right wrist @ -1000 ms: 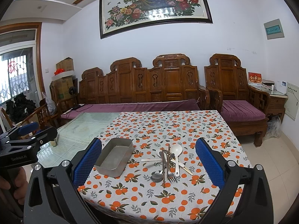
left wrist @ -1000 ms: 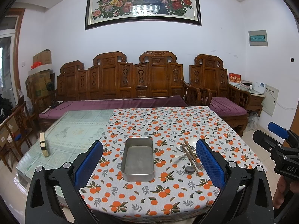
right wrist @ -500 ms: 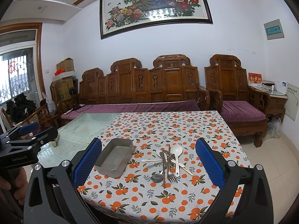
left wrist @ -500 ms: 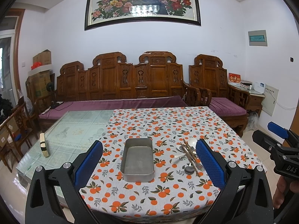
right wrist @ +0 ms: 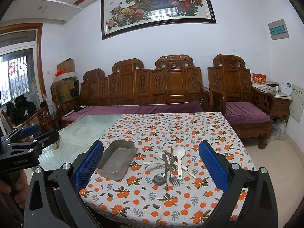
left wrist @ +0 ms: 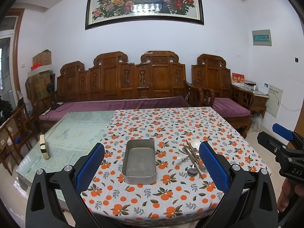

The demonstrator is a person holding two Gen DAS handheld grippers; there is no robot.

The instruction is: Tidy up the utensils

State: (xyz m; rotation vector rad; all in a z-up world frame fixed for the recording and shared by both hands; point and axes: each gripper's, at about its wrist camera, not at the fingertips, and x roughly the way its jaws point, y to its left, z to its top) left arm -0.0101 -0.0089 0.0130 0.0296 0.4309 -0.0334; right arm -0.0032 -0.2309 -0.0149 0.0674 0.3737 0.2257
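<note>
Nothing is sorted yet: my metal tray (left wrist: 139, 161) sits empty, with the utensil pile (right wrist: 171, 166) to its right. Both my left gripper (left wrist: 151, 168) and right gripper (right wrist: 151, 168) hang wide apart, holding nothing.

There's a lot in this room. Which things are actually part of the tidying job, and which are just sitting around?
Part of the job:
- metal tray, empty
- pile of utensils beside it: white spoon, fork, metal spoon, chopsticks
- left gripper and right gripper, both open, holding nothing

Just lying about:
- small block on the glass
- wooden sofa
- peacock painting
</note>
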